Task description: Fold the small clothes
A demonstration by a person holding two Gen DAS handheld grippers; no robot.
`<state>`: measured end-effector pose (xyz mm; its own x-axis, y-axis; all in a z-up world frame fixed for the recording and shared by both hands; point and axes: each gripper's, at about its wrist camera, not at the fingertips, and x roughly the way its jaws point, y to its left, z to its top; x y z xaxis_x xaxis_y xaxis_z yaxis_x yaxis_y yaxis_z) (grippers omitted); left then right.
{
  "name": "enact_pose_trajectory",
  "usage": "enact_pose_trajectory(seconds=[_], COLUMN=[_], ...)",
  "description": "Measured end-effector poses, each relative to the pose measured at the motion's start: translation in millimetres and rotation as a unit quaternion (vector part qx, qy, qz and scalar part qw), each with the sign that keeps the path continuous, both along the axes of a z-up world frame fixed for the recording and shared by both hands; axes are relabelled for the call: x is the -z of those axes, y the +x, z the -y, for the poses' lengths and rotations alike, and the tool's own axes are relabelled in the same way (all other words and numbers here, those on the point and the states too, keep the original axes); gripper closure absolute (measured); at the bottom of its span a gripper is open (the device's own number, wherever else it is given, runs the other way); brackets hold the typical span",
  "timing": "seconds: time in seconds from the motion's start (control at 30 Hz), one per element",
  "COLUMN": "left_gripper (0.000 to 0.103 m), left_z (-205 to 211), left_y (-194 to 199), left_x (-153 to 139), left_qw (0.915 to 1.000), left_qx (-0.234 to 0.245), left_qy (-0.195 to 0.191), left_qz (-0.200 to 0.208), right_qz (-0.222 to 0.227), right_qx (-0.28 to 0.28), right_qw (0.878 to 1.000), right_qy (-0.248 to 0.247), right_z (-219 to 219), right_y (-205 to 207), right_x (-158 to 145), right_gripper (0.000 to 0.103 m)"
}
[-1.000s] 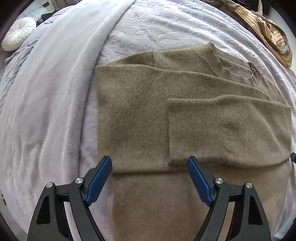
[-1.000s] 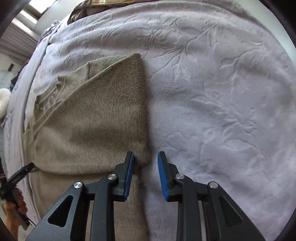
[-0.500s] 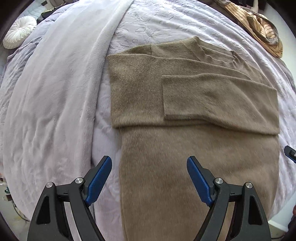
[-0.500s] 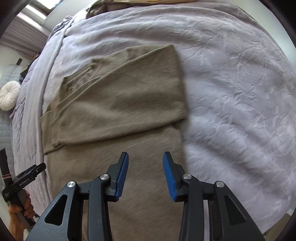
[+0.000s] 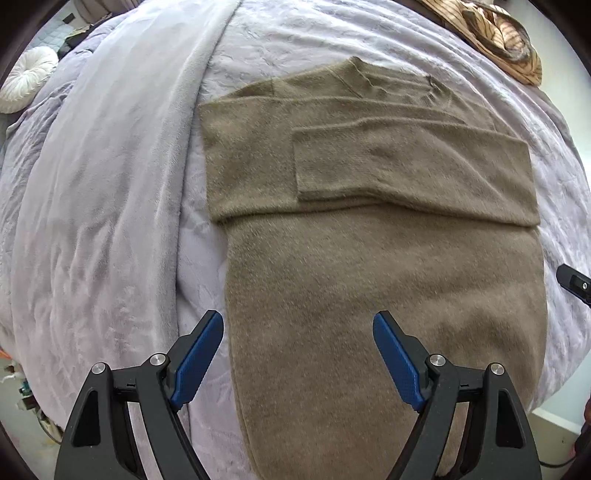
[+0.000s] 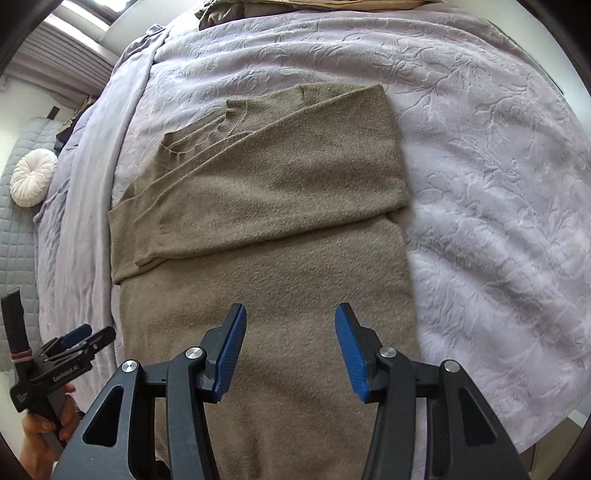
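An olive-brown knit sweater (image 5: 369, 258) lies flat on a lavender bedspread (image 5: 277, 44), collar at the far end, both sleeves folded across its chest. It also shows in the right wrist view (image 6: 277, 240). My left gripper (image 5: 298, 360) is open and empty, held above the sweater's lower left part. My right gripper (image 6: 290, 354) is open and empty above the lower middle of the sweater. The left gripper (image 6: 79, 341) also shows at the left edge of the right wrist view.
A pale fleece blanket (image 5: 92, 184) lies along the sweater's left side. A round white cushion (image 5: 26, 83) sits far left. A striped brown garment (image 5: 495, 33) lies at the far right of the bed. The bed's near edge (image 6: 546, 439) is close on the right.
Both grippers have drawn back from the folded sleeves toward the sweater's hem. The right gripper let go of the sleeve edge and opened wider.
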<state>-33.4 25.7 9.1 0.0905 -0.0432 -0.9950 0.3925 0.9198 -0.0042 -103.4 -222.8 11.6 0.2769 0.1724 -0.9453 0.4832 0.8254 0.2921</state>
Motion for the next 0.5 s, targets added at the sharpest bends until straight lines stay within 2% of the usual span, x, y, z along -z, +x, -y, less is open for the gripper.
enact_pose_trajectory(seconds=[0.17,0.2,0.23,0.3,0.4,0.5], left_gripper=[0.018,0.002,0.0,0.0,0.0,0.0], left_z=[5,6,7,10,19,21], left_y=[-4,-4,-5,-6,-9,-11], left_x=[-4,-5,-6,-9,-11,-12], left_qw=[0.9999,0.9999,0.9999,0.9999,0.9998,0.9996], left_qx=[-0.007,-0.008,-0.01,-0.004,0.01,0.002], left_qy=[-0.013,-0.013,-0.012,-0.01,0.008,0.019], left_qz=[0.0,0.0,0.003,0.009,0.016,0.021], right_qz=[0.001,0.001,0.002,0.004,0.009,0.008], right_qx=[-0.002,-0.003,-0.003,-0.001,-0.001,-0.014], right_qw=[1.0,1.0,1.0,1.0,1.0,1.0], right_qy=[0.003,0.002,0.002,0.004,0.005,-0.005], right_z=[-1,-1,0,3,6,8], right_y=[-3,-3,-3,-4,-5,-7], right_x=[-3,-3,-4,-6,-8,-10], right_gripper=[0.045,0.045,0.045,0.043,0.033,0.032])
